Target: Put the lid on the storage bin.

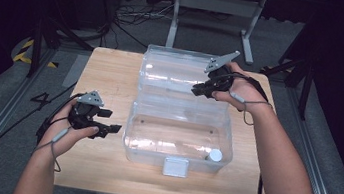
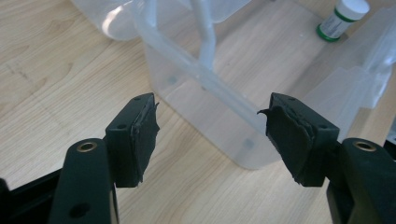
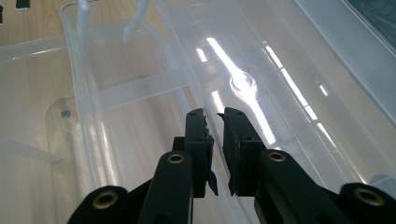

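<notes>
Left tool (image 1: 106, 121) hovers over the table (image 1: 108, 68) near its left edge, jaws spread wide with nothing between them, aimed at the near left corner of the clear plastic box (image 1: 177, 140). The box sits at the table's middle, reaching to the near edge. A small white-capped bottle (image 1: 213, 155) stands inside at its near right corner. The box's clear lid (image 1: 178, 75) lies thrown back toward the far edge. Right tool (image 1: 201, 89) sits at the lid's right part, jaws drawn narrow on the lid's thin rim (image 3: 215, 154).
</notes>
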### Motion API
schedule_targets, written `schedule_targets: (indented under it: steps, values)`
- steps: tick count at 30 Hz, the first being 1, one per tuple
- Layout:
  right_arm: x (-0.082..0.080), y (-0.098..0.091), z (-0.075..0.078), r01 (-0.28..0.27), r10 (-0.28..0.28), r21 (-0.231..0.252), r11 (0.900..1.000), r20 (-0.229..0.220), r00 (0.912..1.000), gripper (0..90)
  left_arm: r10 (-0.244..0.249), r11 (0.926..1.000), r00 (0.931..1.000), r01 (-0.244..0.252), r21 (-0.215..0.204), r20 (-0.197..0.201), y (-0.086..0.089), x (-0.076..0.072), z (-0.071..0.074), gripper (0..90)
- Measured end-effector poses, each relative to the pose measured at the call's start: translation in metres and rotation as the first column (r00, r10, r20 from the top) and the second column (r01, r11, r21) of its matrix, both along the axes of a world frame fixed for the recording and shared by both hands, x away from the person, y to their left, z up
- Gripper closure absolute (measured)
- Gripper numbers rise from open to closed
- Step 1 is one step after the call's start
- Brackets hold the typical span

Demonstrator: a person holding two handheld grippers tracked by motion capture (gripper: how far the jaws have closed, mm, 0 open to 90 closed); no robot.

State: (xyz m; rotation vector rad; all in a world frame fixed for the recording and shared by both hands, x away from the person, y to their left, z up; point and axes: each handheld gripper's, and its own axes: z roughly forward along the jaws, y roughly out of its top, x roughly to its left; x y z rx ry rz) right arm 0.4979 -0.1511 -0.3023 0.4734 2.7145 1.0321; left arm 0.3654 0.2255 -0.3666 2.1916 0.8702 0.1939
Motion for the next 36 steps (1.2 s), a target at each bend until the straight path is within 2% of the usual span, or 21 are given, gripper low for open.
schedule_targets:
  steps: [5,13,19,27,33,35,36]
  values:
    - [0.000,-0.001,-0.001,0.002,-0.002,0.011,0.9999,-0.010,0.9999,81.6,-0.040,0.9991,0.9992,0.040,-0.011,0.011,-0.008,-0.004,0.005,34.6]
    - [-0.001,-0.001,-0.001,-0.014,0.014,0.011,0.9998,0.007,0.9999,82.4,-0.100,0.9947,0.9948,0.101,-0.022,0.017,-0.025,-0.009,0.009,34.6]
    - [-0.004,0.000,-0.002,-0.010,0.010,0.012,0.9999,0.014,0.9999,82.4,-0.151,0.9883,0.9884,0.151,-0.016,0.010,-0.040,-0.010,0.008,34.6]
    - [-0.006,0.000,-0.003,-0.006,0.006,0.013,0.9999,0.027,0.9996,82.3,-0.184,0.9829,0.9830,0.184,-0.015,-0.005,-0.051,-0.010,0.004,34.6]
    - [-0.007,0.000,-0.003,-0.003,0.002,0.011,0.9999,0.030,0.9996,82.3,-0.213,0.9770,0.9768,0.213,-0.011,-0.021,-0.060,-0.010,-0.001,34.8]
    - [-0.007,0.000,-0.003,-0.002,0.001,0.014,0.9999,0.031,0.9995,82.2,-0.231,0.9730,0.9726,0.230,-0.015,-0.031,-0.064,-0.010,-0.004,34.8]
    - [-0.007,0.000,-0.003,-0.002,0.001,0.014,0.9999,0.032,0.9995,82.3,-0.249,0.9686,0.9675,0.248,-0.015,-0.046,-0.069,-0.010,-0.008,34.8]
